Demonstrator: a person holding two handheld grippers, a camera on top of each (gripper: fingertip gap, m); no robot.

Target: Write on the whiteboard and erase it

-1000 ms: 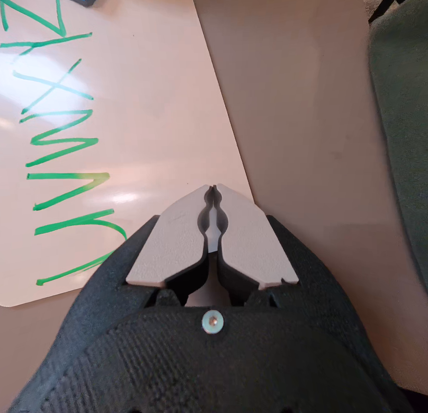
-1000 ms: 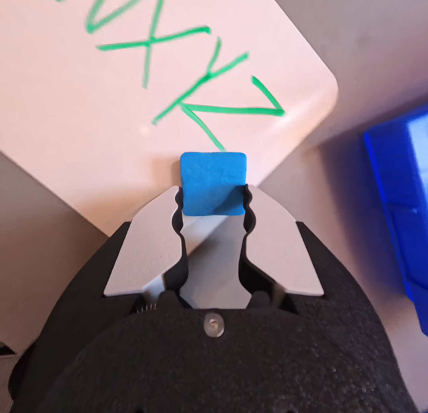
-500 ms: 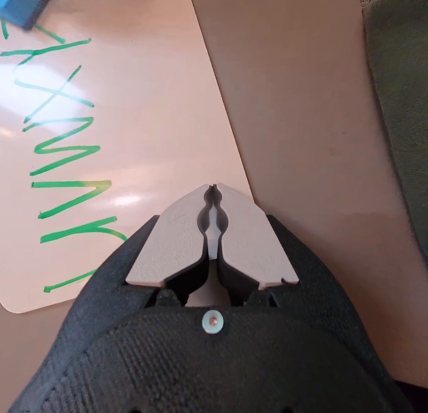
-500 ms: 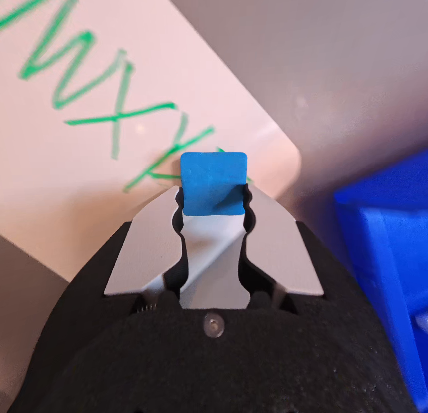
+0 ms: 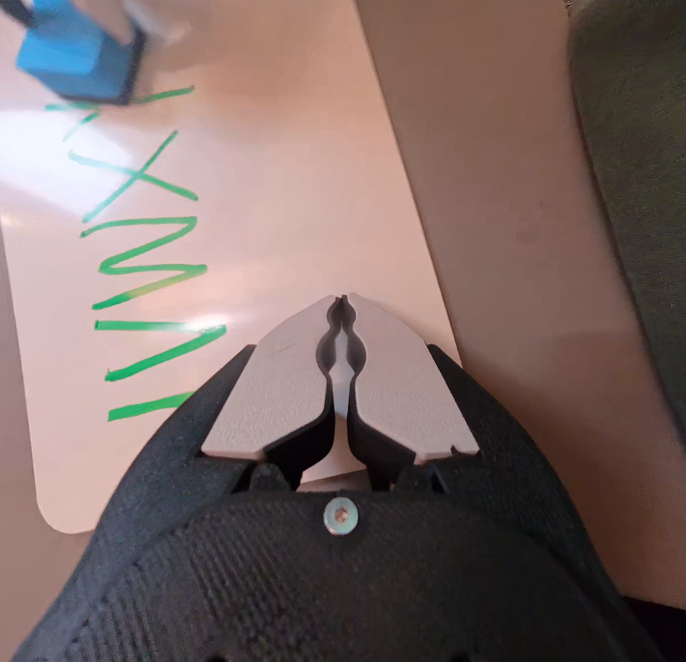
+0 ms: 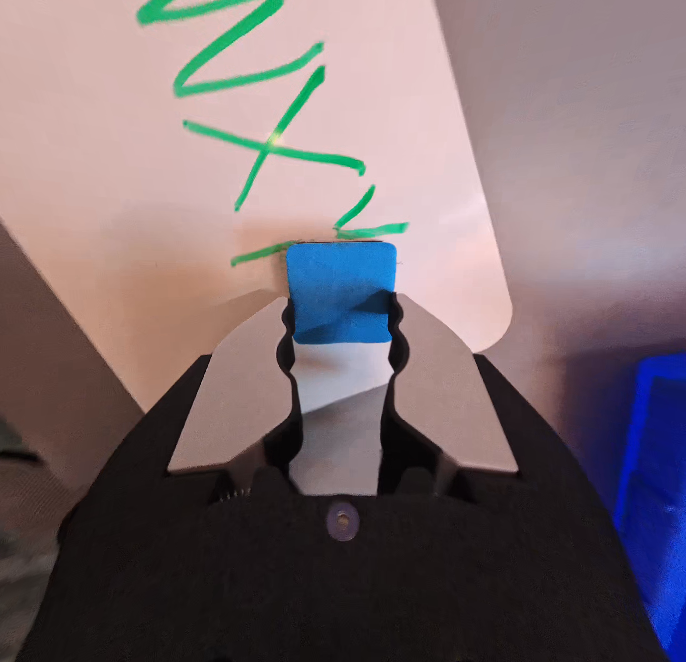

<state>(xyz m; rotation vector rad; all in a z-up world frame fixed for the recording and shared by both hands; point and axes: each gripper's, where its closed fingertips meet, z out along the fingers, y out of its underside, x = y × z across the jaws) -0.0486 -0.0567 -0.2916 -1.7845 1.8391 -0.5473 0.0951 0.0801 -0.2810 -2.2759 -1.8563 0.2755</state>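
At twelve o'clock of the right gripper, clamps the blue eraser flat onto the whiteboard to wipe green marks, while steadying the board edge with the empty, closed left gripper.

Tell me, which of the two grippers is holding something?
The right gripper. Its fingers squeeze a blue eraser on the whiteboard. The left gripper is shut with nothing between its fingers.

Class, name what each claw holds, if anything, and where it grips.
The right claw pinches the blue eraser by its two side edges. The left claw is shut and empty.
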